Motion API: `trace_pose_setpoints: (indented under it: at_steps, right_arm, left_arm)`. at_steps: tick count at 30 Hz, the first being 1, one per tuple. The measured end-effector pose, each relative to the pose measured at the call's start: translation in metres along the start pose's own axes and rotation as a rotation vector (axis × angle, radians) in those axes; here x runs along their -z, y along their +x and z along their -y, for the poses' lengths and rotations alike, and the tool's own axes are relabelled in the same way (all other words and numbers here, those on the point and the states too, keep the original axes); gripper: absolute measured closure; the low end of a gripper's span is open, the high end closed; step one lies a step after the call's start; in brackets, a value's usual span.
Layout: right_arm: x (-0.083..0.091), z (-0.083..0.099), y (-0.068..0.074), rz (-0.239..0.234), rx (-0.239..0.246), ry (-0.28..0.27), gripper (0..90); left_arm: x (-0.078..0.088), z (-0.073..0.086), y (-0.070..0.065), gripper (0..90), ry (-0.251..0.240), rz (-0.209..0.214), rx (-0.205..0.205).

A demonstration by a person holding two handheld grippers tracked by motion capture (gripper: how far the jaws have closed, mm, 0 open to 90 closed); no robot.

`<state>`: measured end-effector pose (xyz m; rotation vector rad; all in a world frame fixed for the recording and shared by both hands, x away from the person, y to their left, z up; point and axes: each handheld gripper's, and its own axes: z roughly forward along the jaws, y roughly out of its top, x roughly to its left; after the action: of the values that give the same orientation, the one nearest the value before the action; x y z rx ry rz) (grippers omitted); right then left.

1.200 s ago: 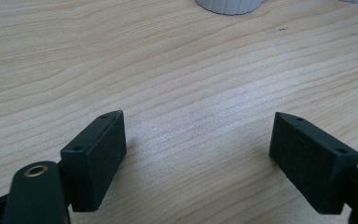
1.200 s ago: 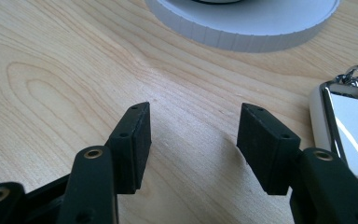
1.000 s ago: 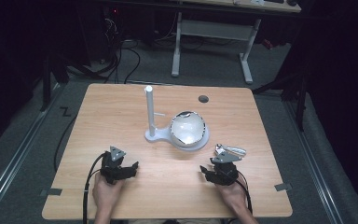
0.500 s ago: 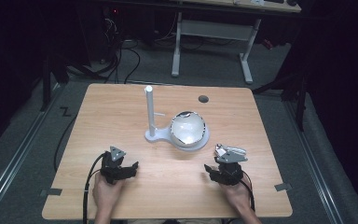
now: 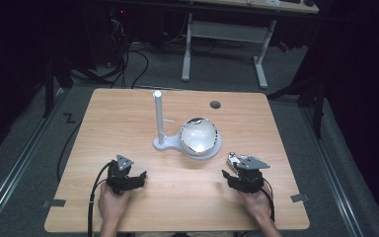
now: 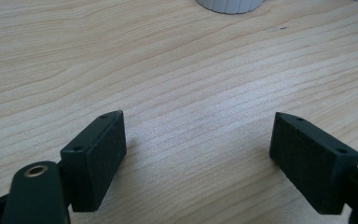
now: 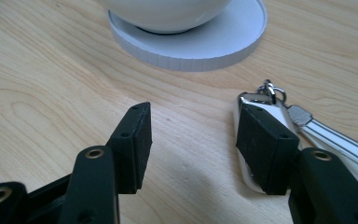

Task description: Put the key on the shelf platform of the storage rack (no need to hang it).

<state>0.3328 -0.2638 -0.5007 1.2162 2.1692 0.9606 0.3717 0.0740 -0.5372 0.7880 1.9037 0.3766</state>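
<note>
Fig. – Two hand-held grippers at the near edge of a wooden table (image 5: 108, 113), nothing lifted yet.

(a) Nearest: left gripper (image 6: 198, 140), jaws spread wide over bare wood – holding nothing. Pos. unchanged vs. the frames of the last sec.

(b) Right gripper (image 7: 193, 135), jaws also apart w/ only table showing in the gap. Its right-hand jaw sits over the near end of a white key fob (image 7: 249, 99), seemingly touching it. The fob lies flat on the table outside the gap, not between the pads. Its striped strap (image 7: 331, 137) trails off to one side and a small metal clasp (image 7: 270, 88) sits at the far end.

(c) Change: over the last sec. the right gripper has drifted slightly back toward the person and a little outward; fob not gripped. Judged meaning: still at the approach/line-up stage. The jaws would need to shift sideways to straddle the fob before closing.

(d) Mid-table: round white stand base (image 7: 205, 44) carrying a white bowl (image 7: 168, 14), near the fob but apart from it. An upright post (image 5: 158, 116) rises at the base's left.

(e) Farthest: dark cable hole (image 5: 215, 104) near the table's far edge.
</note>
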Motion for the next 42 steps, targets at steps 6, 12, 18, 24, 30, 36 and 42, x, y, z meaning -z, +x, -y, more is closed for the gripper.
trace_pose_setpoints:
  at_steps: [6, 12, 18, 24, 30, 36, 42]
  right_arm:
    - [0.004, -0.001, -0.007, 0.014, -0.005, -0.006, 45.9]
    - [0.010, -0.003, -0.015, 0.021, -0.029, -0.022, 45.7]
    - [0.013, -0.004, -0.024, 0.018, -0.066, -0.030, 45.7]
    - [0.013, -0.002, -0.032, 0.016, -0.099, -0.024, 45.7]
    - [0.008, 0.000, -0.043, 0.005, -0.133, -0.014, 45.7]
    - [-0.004, 0.003, -0.046, -0.015, -0.161, 0.016, 44.0]
    - [-0.013, 0.004, -0.047, -0.015, -0.166, 0.039, 43.0]
  left_arm:
    - [0.000, 0.000, 0.000, 18.8, 0.000, 0.000, 0.001]
    - [0.000, 0.000, 0.000, 18.8, 0.000, -0.001, 0.003]
    - [0.000, 0.000, 0.000, 18.8, 0.000, 0.000, 0.000]
    - [0.000, 0.000, 0.000, 18.8, 0.001, 0.002, 0.000]
    - [0.000, -0.001, 0.000, 18.8, 0.001, 0.005, -0.004]
    - [0.000, -0.001, 0.000, 18.8, 0.001, 0.005, -0.004]
    - [0.000, -0.001, 0.000, 18.8, 0.001, 0.004, 0.000]
